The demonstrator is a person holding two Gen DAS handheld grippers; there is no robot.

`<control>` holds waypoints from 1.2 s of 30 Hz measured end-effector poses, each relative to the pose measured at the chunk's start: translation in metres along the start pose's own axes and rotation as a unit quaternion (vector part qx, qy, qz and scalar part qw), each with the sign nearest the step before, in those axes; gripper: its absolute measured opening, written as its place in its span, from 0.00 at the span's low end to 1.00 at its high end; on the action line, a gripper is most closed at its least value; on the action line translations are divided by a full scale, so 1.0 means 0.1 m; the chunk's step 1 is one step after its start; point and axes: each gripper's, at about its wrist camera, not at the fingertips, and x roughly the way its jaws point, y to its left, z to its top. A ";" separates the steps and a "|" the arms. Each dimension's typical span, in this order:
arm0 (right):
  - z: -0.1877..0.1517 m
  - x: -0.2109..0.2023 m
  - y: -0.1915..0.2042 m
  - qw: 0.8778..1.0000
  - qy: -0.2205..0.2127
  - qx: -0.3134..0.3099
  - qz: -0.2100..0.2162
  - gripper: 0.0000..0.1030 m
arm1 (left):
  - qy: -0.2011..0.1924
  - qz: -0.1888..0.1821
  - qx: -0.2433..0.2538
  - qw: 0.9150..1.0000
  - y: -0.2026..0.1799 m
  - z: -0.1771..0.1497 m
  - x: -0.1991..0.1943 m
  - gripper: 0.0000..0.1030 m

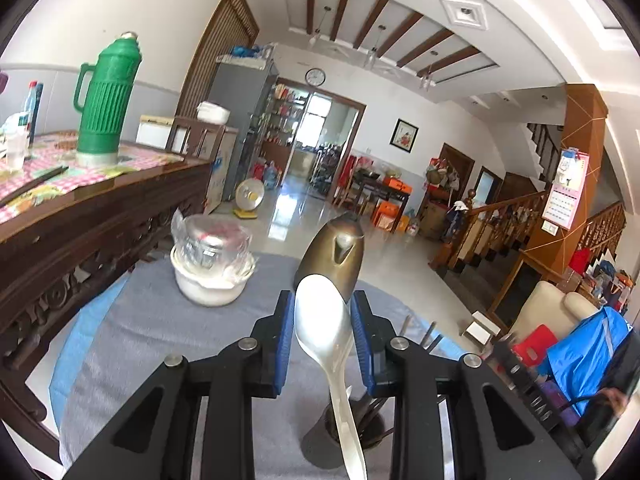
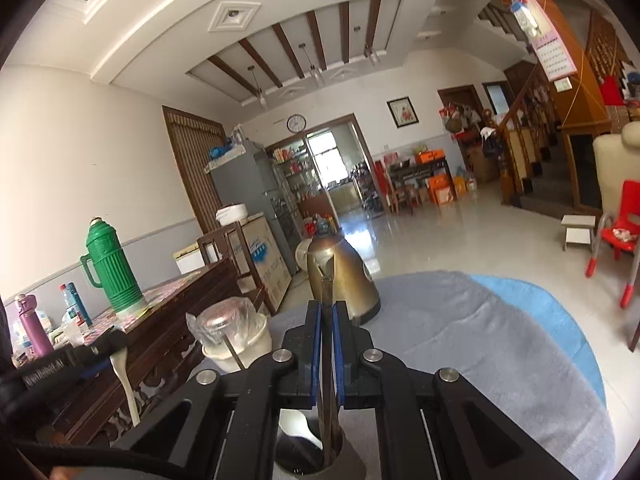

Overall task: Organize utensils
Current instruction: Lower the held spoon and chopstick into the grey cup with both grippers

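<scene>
Currently the left gripper (image 1: 322, 322) has its blue pads closed on the bowl of a metal spoon (image 1: 324, 332); the bowl stands between the fingers, its handle slanting down toward a dark utensil holder (image 1: 320, 440) on the grey cloth (image 1: 160, 340). Right gripper (image 2: 326, 336) is fully closed, pads pinching a pair of dark chopsticks (image 2: 327, 360) upright, their lower ends reaching into the holder's mouth beside a white spoon (image 2: 296, 426). A brass kettle (image 2: 340, 276) stands beyond both.

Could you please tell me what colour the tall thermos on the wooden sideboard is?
Green, with a ribbed body; the thermos shows best in the left wrist view.
</scene>
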 end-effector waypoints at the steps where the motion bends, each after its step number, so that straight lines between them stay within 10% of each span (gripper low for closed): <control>1: -0.02 -0.01 -0.03 1.000 0.003 0.001 0.000 0.06 | -0.005 -0.001 0.003 1.000 -0.04 0.02 -0.01 0.29; 15: -0.14 0.03 -0.34 0.998 0.041 0.049 0.024 0.06 | -0.042 0.045 0.088 0.994 -0.79 -0.04 0.45 0.29; 36: -0.19 0.15 -0.54 0.993 0.058 0.096 0.039 0.06 | 0.007 0.113 0.104 0.988 -0.77 -0.37 1.03 0.30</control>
